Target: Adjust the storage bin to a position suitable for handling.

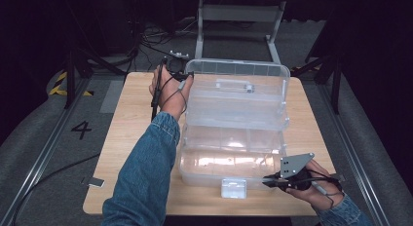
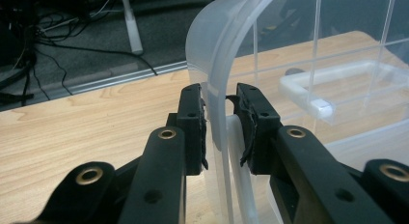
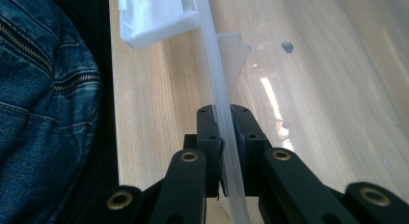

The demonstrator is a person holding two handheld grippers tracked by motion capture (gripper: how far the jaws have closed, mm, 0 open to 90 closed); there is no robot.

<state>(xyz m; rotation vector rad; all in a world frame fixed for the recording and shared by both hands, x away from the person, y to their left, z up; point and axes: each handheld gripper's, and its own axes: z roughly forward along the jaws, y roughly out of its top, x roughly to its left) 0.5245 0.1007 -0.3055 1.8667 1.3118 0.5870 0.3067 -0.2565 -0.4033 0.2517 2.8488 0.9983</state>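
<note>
- Nearest the person, the right gripper sits at the front right corner of the clear plastic box, which stands in the middle of the wooden table.
- In the right gripper view its jaws are clenched on the thin front wall of the box base, one jaw on each side, with no gap showing.
- Just along that wall the white latch hangs down at the front, undone.
- Behind the base the inner tray sits stepped back, and the lid stands raised at the far side, its handle facing the person.
- Farthest off, the left gripper is up at the far left corner of the lid.
- In the left gripper view its jaws straddle the curved lid rim; the left jaw touches the rim, the right one stands a little off, so I cannot tell whether the grip is firm.
- My reading: the box is being opened or closed, the right gripper steadying the base while the left guides the lid.
- The next move calls for a firm hold on the base and a slow swing of the lid along its hinges, so the rim does not slip out.
</note>
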